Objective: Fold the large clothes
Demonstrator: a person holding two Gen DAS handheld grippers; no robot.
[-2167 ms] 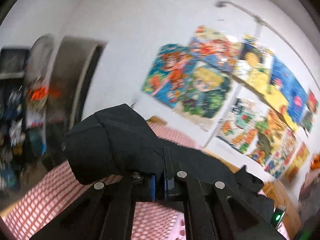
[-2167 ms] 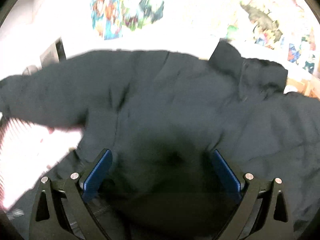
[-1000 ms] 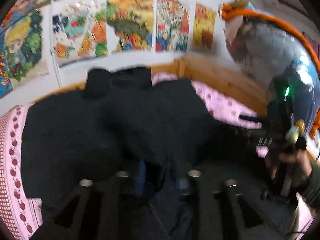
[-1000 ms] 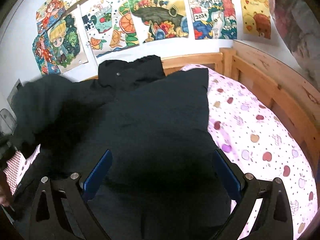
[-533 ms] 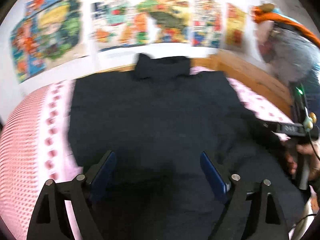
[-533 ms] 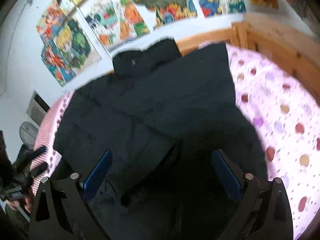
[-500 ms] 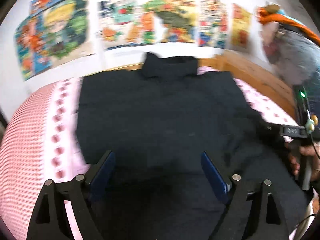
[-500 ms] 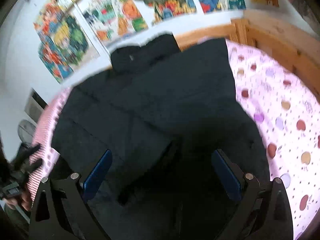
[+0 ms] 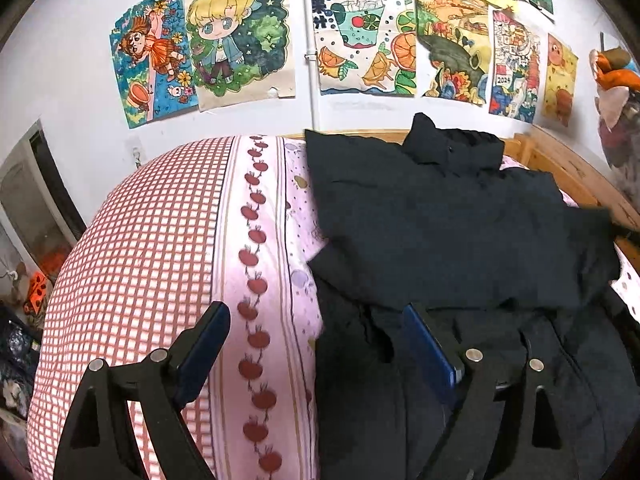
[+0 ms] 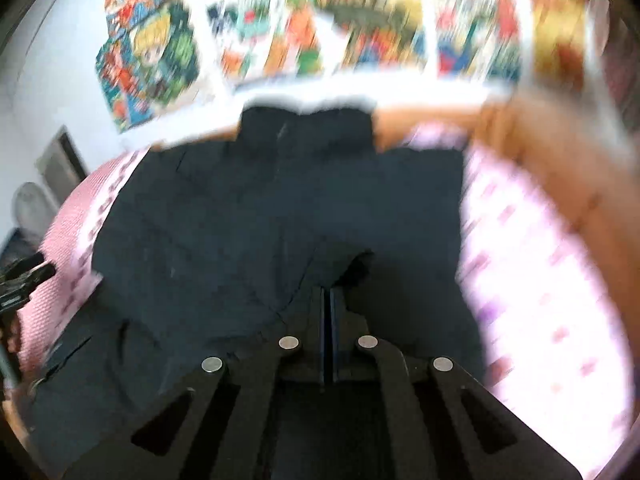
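Folding looks partly done: the black jacket (image 9: 444,224) lies on the bed (image 9: 136,248) ahead, sleeves folded in, bottom hem unfolded. Left gripper (image 9: 316,344) gapes empty at its edge; right gripper (image 10: 329,300) has just closed, seemingly pinching jacket fabric.

The black jacket (image 9: 440,220) is matt, slightly puffy cloth. The bedsheet (image 9: 160,240) is soft printed cotton-like fabric, checked and pink. The bed frame (image 9: 568,168) is bare pale wood. The wall pictures (image 9: 240,40) look like matt paper. The left gripper (image 9: 316,340) seems matt black plastic with shiny metal pins.
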